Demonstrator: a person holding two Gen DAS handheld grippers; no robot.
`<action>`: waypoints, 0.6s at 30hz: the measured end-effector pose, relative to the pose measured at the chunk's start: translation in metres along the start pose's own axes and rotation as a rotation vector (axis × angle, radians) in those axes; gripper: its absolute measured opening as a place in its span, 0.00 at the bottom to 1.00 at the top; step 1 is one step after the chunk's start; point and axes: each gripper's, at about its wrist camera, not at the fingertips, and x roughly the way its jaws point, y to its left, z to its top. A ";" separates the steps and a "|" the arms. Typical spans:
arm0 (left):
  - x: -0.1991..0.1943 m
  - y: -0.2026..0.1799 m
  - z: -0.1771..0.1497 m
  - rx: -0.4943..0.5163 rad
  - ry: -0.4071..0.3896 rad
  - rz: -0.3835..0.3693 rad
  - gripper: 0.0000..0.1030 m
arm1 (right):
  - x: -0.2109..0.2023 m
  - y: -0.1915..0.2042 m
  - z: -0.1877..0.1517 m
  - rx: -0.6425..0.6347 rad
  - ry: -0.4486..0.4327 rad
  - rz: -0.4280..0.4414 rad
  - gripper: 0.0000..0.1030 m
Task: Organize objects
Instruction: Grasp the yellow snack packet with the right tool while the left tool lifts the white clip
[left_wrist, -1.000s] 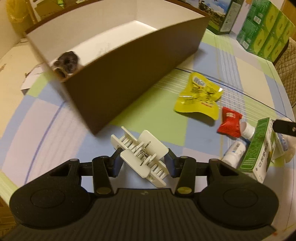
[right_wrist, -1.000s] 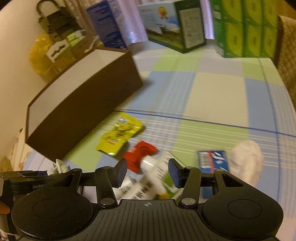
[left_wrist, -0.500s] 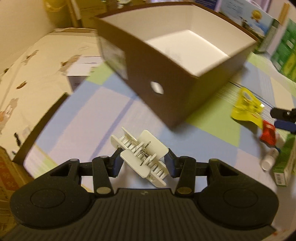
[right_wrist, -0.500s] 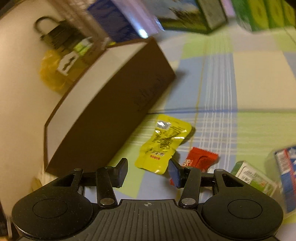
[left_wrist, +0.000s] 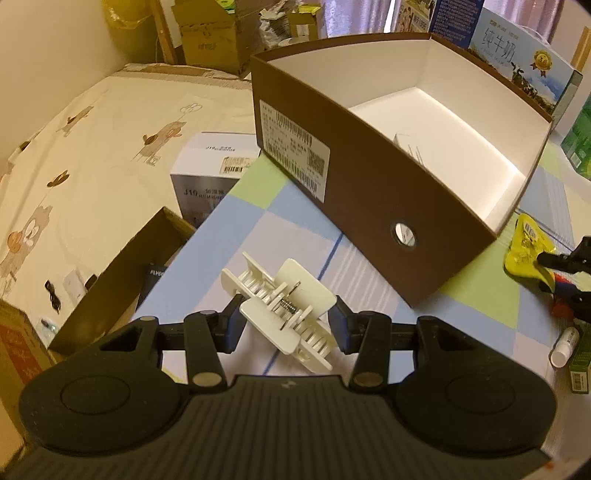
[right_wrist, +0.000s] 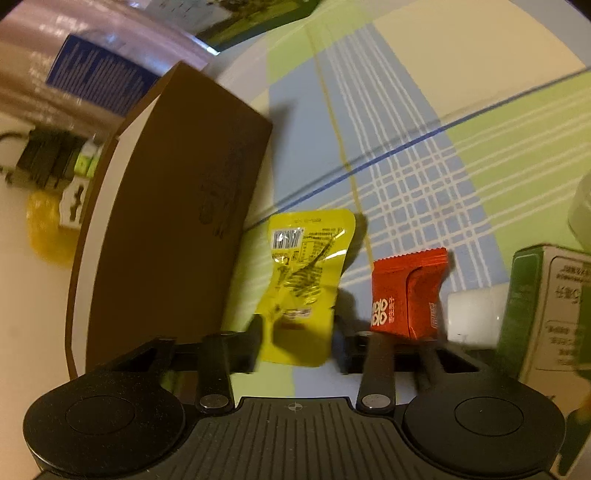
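Now white clip (left_wrist: 284, 308) pinched crosswise in left claw (left_wrist: 286, 325).

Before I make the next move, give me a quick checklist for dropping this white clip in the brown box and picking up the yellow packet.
1. Left gripper shut on white plastic spring clip: ok.
2. Clip over the brown cardboard box: not ok, it is short of the near wall.
3. Box open, floor largely bare: ok.
4. Right gripper open: ok.
5. Yellow foil snack packet between its fingers: ok, the near end sits there.
6. Red wrapped sachet apart from the packet: ok.
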 end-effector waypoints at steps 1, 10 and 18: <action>0.001 0.001 0.002 0.007 0.000 -0.006 0.42 | 0.001 -0.001 0.000 0.010 0.001 0.006 0.12; -0.002 0.014 0.031 0.080 -0.017 -0.063 0.42 | -0.026 0.013 -0.008 -0.020 -0.107 0.054 0.00; -0.024 0.017 0.067 0.169 -0.091 -0.146 0.42 | -0.063 0.039 -0.030 -0.120 -0.203 0.021 0.00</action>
